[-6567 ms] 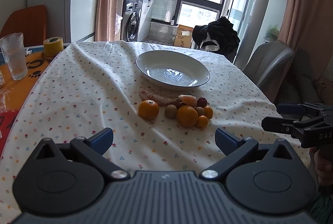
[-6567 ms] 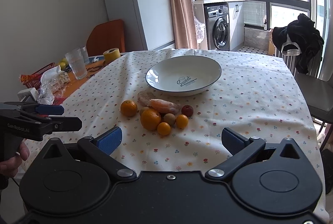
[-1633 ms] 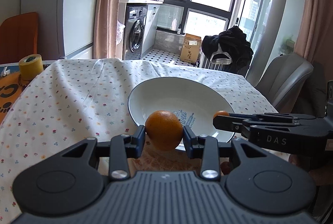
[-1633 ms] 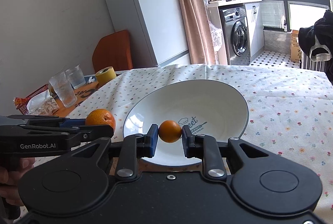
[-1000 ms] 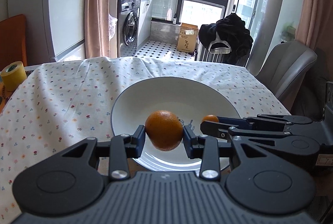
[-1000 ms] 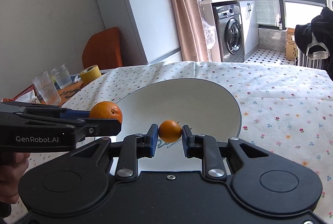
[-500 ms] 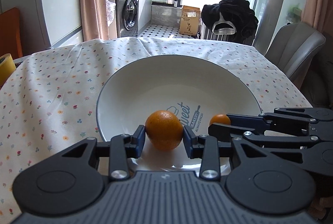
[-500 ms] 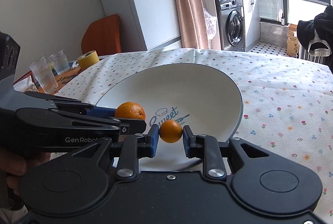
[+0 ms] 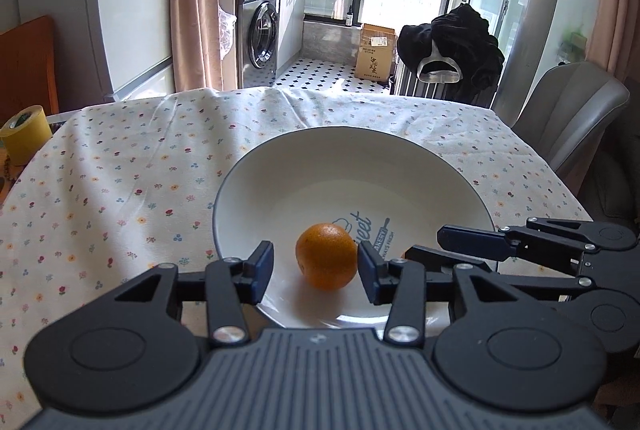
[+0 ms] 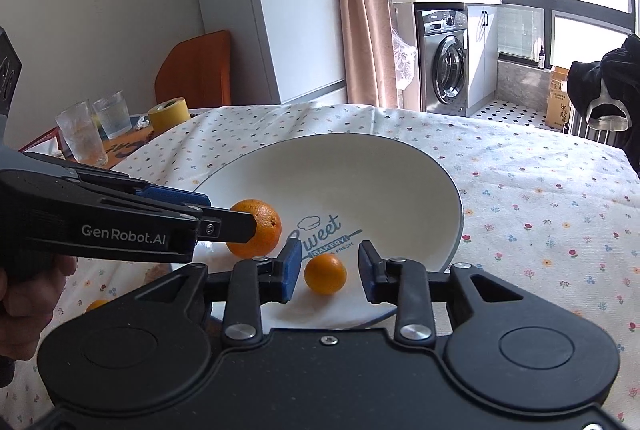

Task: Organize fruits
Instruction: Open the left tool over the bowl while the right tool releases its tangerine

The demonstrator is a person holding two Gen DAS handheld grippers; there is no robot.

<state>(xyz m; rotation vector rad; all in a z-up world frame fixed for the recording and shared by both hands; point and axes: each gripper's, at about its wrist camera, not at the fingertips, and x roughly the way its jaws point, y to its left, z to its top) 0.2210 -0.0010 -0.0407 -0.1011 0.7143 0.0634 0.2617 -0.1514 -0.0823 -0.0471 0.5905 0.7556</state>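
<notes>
— Two oranges are seen in the white plate (image 9: 280, 166) right now: a large orange (image 9: 326, 256) toward its left side and a small orange (image 10: 325, 274) to the right of it.

— And the tongs?

— The left gripper (image 9: 316, 270) is parted wide. The large orange is flanked by the blue pads, a clear gap is shown on the left, and the right pad is just beside the peel; contact there cannot be judged. The fruit is resting on the plate floor, by the printed "Sweet Bakery" lettering.

— The right side?

— The right gripper (image 10: 326, 272) is opened too. The small orange is sat between its fingers, and daylight is seen on both sides, so nothing is gripped.

— How are the two tools placed?

— They are held side by side over the plate's near edge. The left one (image 10: 224, 220) is seen reaching in from the right camera's left, with a hand (image 10: 24, 306) on its handle.

— Anything else?

— The plate is set on a flowered tablecloth (image 9: 120, 166). A yellow tape roll (image 10: 169, 114) and two glasses (image 10: 94, 126) are noted at the far left.
</notes>
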